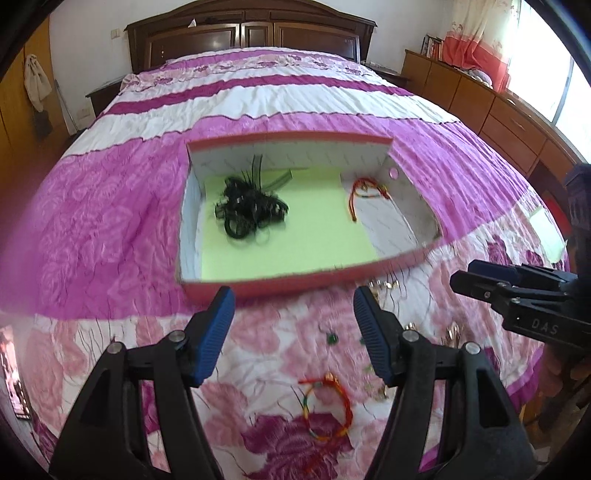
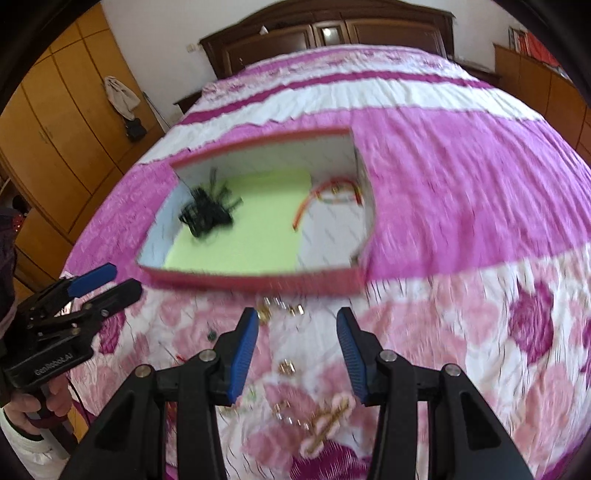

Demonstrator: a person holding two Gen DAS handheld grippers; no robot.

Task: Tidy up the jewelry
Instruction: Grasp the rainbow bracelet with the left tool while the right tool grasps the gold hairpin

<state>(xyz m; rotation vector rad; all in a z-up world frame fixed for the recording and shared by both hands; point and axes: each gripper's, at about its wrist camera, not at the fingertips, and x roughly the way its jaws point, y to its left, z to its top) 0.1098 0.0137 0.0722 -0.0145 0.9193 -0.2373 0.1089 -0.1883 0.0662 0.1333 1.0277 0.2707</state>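
Nearest in the left wrist view, the left gripper (image 1: 293, 310) hovers over the bedspread (image 1: 110, 206) with its jaws wide apart and nothing between the blue pads (image 1: 216, 336). Just below it lies one braided bracelet (image 1: 330, 410) of red, green and yellow cord with a gold bead, flat on a dark pink flower. A small green stone (image 1: 332, 338) sits on the cloth between the pads, and a few gold pieces (image 1: 384, 285) lie by the right pad, blurred.

In the right wrist view, the right gripper (image 2: 297, 347) also stands open and empty, its jaws somewhat narrower. Under it lie a pink and gold clip (image 2: 327, 424) and several small gold rings (image 2: 287, 367), scattered singly toward the box; blur keeps me from counting them.

The right gripper's body shows at the edge of the left view, marked "DAS". The left gripper's body, seen from the right view in a hand (image 2: 48, 402), bears writing in mirror image that seems to read "GenRobot.AI".

Beyond both grippers one open box (image 1: 280, 286) with a red rim and white walls rests on the bed. A light green sheet (image 1: 314, 236) covers most of its floor. On the sheet's left part sits one tangle of black cords (image 1: 251, 212). On the bare white floor to the right lies a second bracelet, the red cord (image 1: 365, 194), near the right wall.

Farthest off stand a dark wooden headboard (image 1: 251, 33), a wardrobe (image 2: 55, 122) on the left and a low cabinet (image 1: 480, 99) under the curtained window.
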